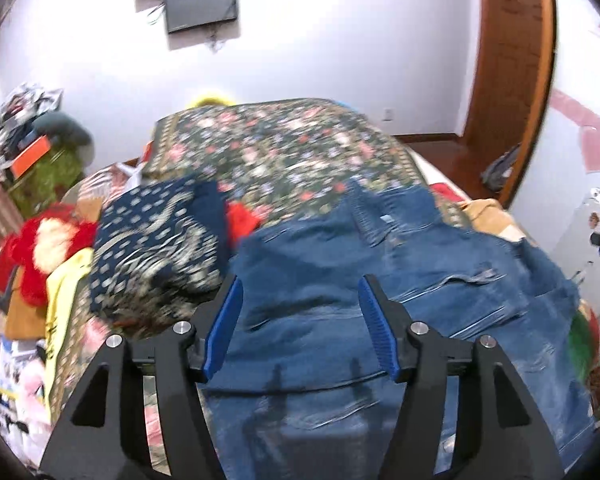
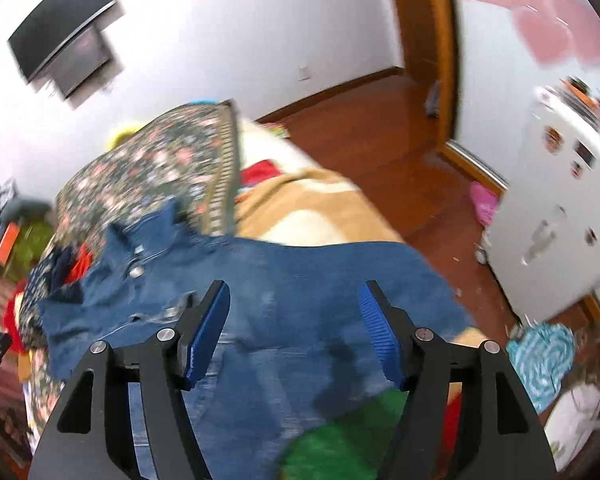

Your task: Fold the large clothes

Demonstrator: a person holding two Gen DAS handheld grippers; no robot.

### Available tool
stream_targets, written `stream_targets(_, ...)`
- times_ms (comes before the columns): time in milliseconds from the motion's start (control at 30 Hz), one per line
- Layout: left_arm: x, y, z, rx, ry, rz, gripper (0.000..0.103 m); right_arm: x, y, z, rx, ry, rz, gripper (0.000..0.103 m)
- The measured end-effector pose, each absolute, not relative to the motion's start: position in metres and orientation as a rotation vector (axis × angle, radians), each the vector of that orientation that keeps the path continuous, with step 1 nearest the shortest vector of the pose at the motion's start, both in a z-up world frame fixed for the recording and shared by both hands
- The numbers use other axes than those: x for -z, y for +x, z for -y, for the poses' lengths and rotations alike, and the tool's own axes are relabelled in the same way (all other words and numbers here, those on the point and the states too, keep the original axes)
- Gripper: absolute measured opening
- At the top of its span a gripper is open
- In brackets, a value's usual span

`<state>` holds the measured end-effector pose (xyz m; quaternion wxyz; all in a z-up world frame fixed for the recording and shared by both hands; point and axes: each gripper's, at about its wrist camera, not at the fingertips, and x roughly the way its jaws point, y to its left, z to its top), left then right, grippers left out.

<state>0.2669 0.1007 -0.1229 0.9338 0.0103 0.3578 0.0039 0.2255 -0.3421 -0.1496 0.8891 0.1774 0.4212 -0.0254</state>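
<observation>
Denim dominates both views: one pair of faded blue ripped jeans (image 1: 400, 272) lies spread across the near end of a bed covered with a dark green floral quilt (image 1: 268, 148). In the left wrist view the jeans fill the frame from six o'clock up to the centre, their waistband toward one o'clock. The left gripper (image 1: 300, 300) hangs above the denim with its two blue-padded fingers apart and nothing between them. The right gripper (image 2: 294, 304) also stands spread over the jeans, gripping nothing; there the metal button of the waistband sits at about ten o'clock.

Clutter crowds the jeans. At nine o'clock in the left view a crumpled navy garment with pale dots (image 1: 156, 240) lies just beside the denim, a scrap of red cloth (image 1: 242, 218) between them. Further toward nine o'clock sit a red and white plush heap (image 1: 48, 248) and a yellow cloth (image 1: 64, 300) with dark writing too blurred to read. A tan blanket (image 2: 300, 204) lies at twelve o'clock in the right view, and a green cloth (image 2: 340, 436) peeks from under the denim at six o'clock.

Two dark screens (image 1: 200, 4) hang on the white wall at eleven o'clock. One white fridge (image 2: 560, 208) with small magnets stands at three o'clock in the right view, and a turquoise striped cloth (image 2: 544, 356) lies on the wooden floor (image 2: 380, 128).
</observation>
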Motion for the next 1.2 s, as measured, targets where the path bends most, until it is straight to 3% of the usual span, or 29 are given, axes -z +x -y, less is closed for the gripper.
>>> stream_targets(433,0.162,0.317,-0.012,0.139,0.069,-0.848,0.061,0.258,0.223,0.432,0.168,0.711,-1.097,0.064)
stream_targets(600,0.175,0.327,0.003,0.163,0.069,-0.888,0.061,0.271,0.233,0.442,0.153,0.812,-1.068,0.064)
stream_targets(733,0.183,0.332,0.005,0.171,0.065,-0.917,0.061,0.284,0.248,0.447,0.148,0.884,-1.071,0.074)
stream_targets(900,0.189,0.333,0.000,0.160,0.056,-0.932,0.061,0.299,0.259,0.454,0.201,0.901,-1.069,0.074)
stream_targets(1000,0.188,0.331,-0.007,0.151,0.041,-0.933,0.061,0.303,0.264,0.459,0.231,0.929,-1.072,0.067)
stream_targets(1067,0.187,0.329,-0.012,0.145,0.033,-0.928,0.061,0.296,0.262,0.461,0.263,0.912,-1.057,0.050)
stream_targets(1100,0.187,0.326,-0.015,0.141,0.029,-0.925,0.061,0.291,0.262,0.460,0.273,0.890,-1.048,0.036)
stream_targets(1200,0.186,0.322,-0.022,0.134,0.021,-0.922,0.061,0.270,0.260,0.456,0.280,0.824,-1.001,0.021)
